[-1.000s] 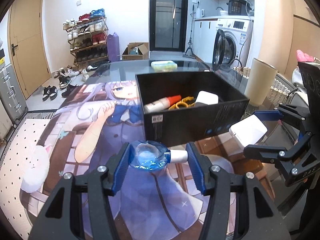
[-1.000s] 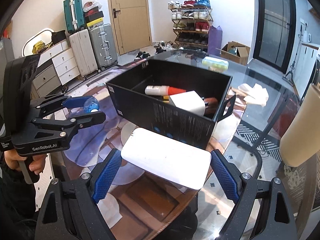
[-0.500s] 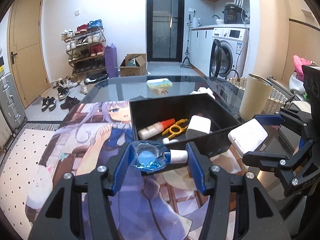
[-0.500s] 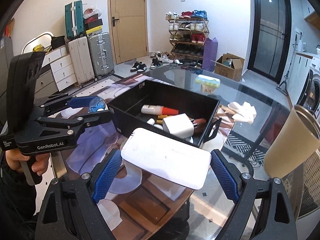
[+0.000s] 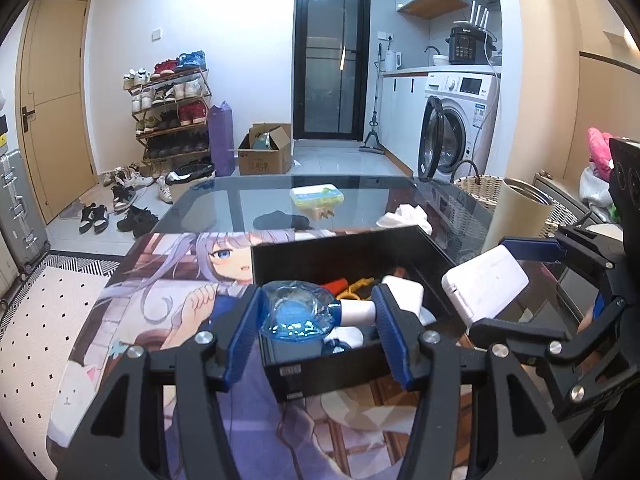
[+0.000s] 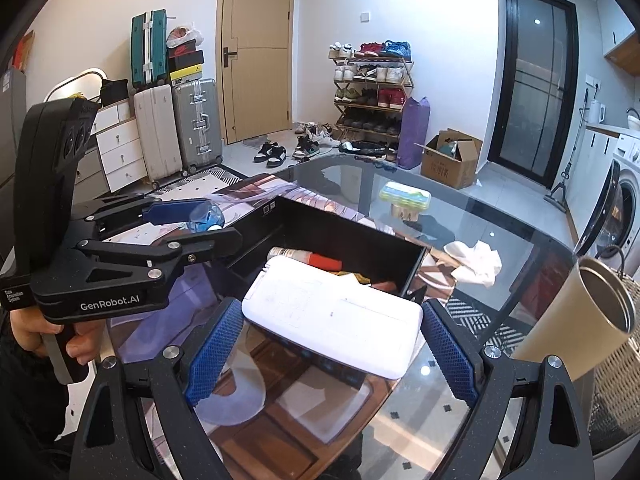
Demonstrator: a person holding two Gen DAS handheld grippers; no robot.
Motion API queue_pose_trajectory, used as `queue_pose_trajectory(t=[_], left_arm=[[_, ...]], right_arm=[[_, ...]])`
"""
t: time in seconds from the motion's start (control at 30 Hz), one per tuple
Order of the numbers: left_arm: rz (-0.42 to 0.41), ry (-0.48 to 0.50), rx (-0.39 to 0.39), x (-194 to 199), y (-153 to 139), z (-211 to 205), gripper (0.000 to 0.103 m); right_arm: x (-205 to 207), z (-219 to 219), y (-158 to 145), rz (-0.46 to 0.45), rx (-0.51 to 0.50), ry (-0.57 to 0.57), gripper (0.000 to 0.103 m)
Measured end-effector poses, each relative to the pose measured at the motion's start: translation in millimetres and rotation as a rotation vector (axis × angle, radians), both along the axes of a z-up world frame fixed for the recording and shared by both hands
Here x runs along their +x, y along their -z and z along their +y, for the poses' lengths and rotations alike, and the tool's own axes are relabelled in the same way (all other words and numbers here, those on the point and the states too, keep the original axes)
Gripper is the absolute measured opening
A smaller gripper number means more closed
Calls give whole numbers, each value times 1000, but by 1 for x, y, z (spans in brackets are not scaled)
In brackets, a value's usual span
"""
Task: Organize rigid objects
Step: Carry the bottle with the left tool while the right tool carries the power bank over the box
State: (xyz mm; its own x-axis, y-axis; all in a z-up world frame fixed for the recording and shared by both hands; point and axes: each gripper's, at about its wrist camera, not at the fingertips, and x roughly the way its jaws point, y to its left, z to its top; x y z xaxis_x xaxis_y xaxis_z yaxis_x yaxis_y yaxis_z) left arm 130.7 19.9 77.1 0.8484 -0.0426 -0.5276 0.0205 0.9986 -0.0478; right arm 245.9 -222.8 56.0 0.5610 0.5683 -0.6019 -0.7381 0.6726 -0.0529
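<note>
grippers both loaded above the black box point(image 5: 352, 256): left gripper point(image 5: 318, 316) clamps a light, slick blue bottle point(image 5: 298, 314) end to end, right gripper point(image 6: 332, 332) clamps a stiff white case point(image 6: 332, 312) by its short ends.

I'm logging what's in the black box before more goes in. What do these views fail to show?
- Left wrist: the blue bottle in the left claw hides the box's near floor.
- Right wrist: the white case in the right claw covers the near half.
- Bottle label: too small.
</note>
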Motion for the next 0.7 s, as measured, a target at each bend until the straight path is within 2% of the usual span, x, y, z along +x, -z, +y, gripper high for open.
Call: queue_pose_trajectory(t=[0.27, 0.37, 0.7], left_arm=[[-19, -17, -4, 18, 1, 8, 55], [-23, -32, 24, 25, 4, 9, 55], [-26, -35, 32, 47, 22, 10, 55]], right_arm=[[13, 6, -2, -32, 4, 5, 91], [19, 9, -1, -37, 4, 6, 91], [36, 22, 6, -67, -14, 5, 91]])
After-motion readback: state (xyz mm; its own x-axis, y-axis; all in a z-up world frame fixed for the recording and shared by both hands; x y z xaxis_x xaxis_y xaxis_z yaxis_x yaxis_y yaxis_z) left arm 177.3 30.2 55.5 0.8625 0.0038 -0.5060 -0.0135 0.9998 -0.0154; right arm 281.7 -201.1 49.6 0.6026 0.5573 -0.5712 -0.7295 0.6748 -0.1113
